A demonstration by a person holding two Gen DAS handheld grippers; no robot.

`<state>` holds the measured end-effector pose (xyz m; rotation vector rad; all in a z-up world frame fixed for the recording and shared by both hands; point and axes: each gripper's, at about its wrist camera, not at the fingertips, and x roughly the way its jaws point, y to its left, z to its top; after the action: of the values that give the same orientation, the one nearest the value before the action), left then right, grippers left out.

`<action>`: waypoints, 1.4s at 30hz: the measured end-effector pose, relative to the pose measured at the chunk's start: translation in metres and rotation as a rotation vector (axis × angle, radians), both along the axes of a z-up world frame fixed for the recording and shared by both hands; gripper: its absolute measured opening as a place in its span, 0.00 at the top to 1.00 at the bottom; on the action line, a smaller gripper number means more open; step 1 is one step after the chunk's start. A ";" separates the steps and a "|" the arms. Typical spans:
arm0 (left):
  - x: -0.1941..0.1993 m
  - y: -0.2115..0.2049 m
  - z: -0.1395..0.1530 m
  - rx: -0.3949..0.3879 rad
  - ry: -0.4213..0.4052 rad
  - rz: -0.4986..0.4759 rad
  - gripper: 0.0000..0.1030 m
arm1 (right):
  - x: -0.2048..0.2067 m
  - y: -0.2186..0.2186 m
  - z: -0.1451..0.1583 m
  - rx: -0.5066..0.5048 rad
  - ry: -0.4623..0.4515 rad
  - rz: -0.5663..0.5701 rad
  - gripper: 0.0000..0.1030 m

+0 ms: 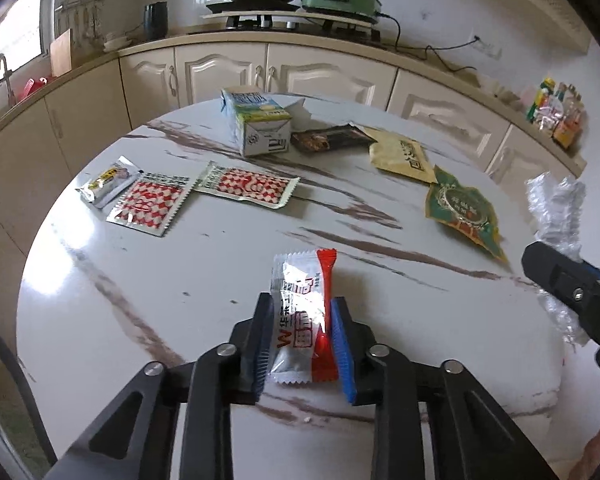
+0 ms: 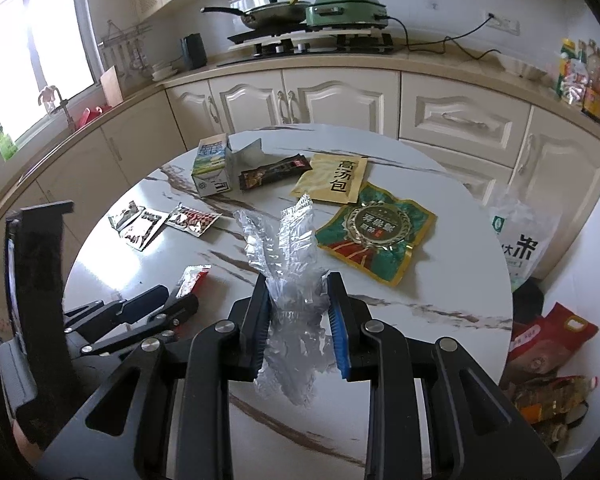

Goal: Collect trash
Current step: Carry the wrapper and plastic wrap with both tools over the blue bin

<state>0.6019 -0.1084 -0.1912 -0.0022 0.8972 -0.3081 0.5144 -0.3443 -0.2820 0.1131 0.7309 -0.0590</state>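
A: Left gripper (image 1: 302, 304) down over the round marble table (image 1: 204, 268), clamped on a red-and-silver snack wrapper (image 1: 304, 312). Pads tight on both sides, the wrapper's far end poking out past the fingertips, low over the tabletop.

B: Right gripper (image 2: 298, 284) clenched too, pinching a crumpled clear plastic wrapper (image 2: 282, 240). Sticking up tall between the pads, a tail trailing back under the fingers.

A: Plenty left lying flat. Two red-checked sachets (image 1: 150, 204) side by side at the left, a small silver packet (image 1: 104, 180) touching the nearer one.

B: Far side: milk carton (image 2: 212, 168) standing upright, dark snack wrapper (image 2: 274, 172) just beside it, then a tan soup pouch (image 2: 332, 178) overlapping a green-and-gold pouch (image 2: 374, 232).
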 end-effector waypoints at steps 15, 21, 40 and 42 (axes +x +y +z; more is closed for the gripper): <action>-0.052 0.129 0.047 -0.113 -0.110 0.139 0.77 | 0.011 0.091 -0.001 -0.015 -0.003 0.154 0.75; -0.072 0.209 0.045 -0.099 -0.132 0.276 0.77 | 0.023 0.190 -0.010 -0.008 0.009 0.332 0.75; -0.025 0.388 -0.073 -0.057 0.061 0.589 0.77 | 0.099 0.422 -0.135 -0.107 0.145 0.573 0.75; -0.012 0.395 -0.087 -0.053 0.084 0.590 0.77 | 0.113 0.429 -0.148 -0.121 0.155 0.549 0.75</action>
<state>0.5899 0.2865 -0.2780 -0.3257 0.9297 0.2207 0.6273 0.0847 -0.4296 -0.2124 0.8901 0.4154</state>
